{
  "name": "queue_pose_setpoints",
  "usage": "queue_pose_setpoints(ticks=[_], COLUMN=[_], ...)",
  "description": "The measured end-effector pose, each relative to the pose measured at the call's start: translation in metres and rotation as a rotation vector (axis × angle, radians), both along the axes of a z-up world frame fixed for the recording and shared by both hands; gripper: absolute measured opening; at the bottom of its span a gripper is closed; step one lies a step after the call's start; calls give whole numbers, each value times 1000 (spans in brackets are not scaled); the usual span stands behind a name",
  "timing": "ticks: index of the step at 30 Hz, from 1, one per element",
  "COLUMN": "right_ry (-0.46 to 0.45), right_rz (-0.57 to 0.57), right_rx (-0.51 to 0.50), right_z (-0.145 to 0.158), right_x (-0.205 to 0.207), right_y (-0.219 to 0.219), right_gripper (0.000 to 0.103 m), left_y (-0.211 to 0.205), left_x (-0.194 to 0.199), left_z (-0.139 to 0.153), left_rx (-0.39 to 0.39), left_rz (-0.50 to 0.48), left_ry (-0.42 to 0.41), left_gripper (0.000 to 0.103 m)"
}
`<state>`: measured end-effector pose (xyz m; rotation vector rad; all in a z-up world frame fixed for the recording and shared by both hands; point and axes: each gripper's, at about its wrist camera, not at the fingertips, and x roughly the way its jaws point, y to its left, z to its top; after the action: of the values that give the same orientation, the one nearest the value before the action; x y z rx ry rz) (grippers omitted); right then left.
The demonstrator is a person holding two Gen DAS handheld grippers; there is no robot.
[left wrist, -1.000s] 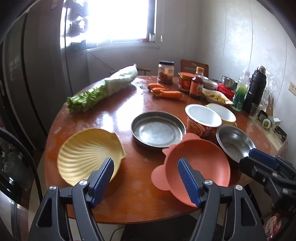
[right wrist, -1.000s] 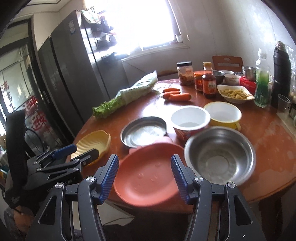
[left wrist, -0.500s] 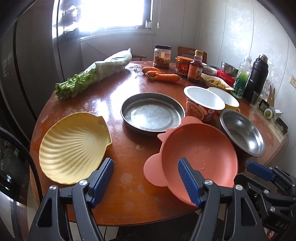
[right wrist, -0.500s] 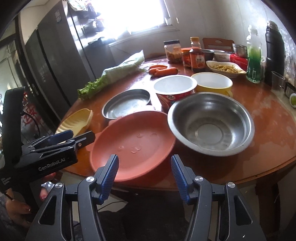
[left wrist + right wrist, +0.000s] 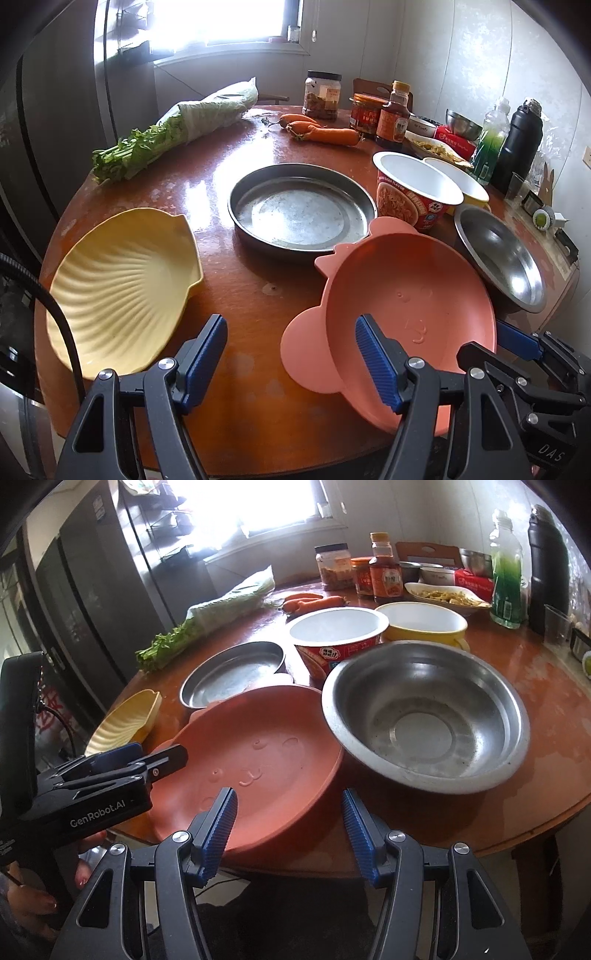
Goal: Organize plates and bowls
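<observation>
Both sets of jaws stand partly open and grip nothing. From the left wrist view, the left gripper (image 5: 291, 354) hovers over the near edge of the round wooden worktop (image 5: 236, 273), angled downward, between a yellow shell-shaped plate (image 5: 122, 288) on its left and a pink bowl with ear-like tabs (image 5: 406, 295) on its right; one blue pad sits in front of the pink bowl's rim, but contact cannot be confirmed. From the right wrist view, the right gripper (image 5: 290, 830) also tilts down, jaws framing the near rim of the same pink bowl (image 5: 251, 753). A steel bowl (image 5: 424, 716) overlaps that bowl's right edge. Behind sit a shallow steel plate (image 5: 232, 672), a noodle cup (image 5: 336, 635) and a yellow bowl (image 5: 421, 626). Dishes lie spread out singly, likely awaiting stacking. A person's hand (image 5: 33, 897) holds the left gripper's handle.
</observation>
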<state>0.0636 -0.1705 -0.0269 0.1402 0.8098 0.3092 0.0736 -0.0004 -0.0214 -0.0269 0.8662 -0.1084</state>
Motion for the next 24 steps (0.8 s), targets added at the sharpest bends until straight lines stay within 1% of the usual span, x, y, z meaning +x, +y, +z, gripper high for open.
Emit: queue_pose_setpoints(ticks=[3,6,7,8,9,10,11,12,13,15,18,24], right_ry=[0,0,-7,-11,-12,-17,-20,-23,-27,-29,-26,-39], right_rz=[4,5,4,4,5,3,1,1,3,-3,-3,18], right_rx=[-14,-24,-31,-35,-38,-43,-49,-53,-57,-67,-60,-46], right_z=[-3,-7,-7,-7,-8,-8,-9,-9,-9,-9,-9,-2], right_x=[3,6,6,7,8,8,8,9,9,9,9,5], right_y=[3,5,6,7,7,8,8,9,9,10,10,16], right_gripper=[58,53,50,48,47,45,44,42,40,39,39,39], left_y=[-2,-6,-7,-8,-10,-12,-13,-14,-15,-16,-13,-1], left_x=[3,4,5,6,6,6,6,5,4,3,1,-12], left_z=[-3,-7,-8,-9,-9,-10,-9,-9,-9,-9,-8,3], left_rx=[7,7,4,3,21,23,13,2,5,12,-3,-14], left_rz=[-3,-22,-26,-30,-23,-26,-34,-43,-44,-50,-52,-36], left_ry=[5,10,12,19,13,12,9,8,7,4,10,-14], left_gripper=[72,71,69,66,61,54,51,43,43,43,43,43])
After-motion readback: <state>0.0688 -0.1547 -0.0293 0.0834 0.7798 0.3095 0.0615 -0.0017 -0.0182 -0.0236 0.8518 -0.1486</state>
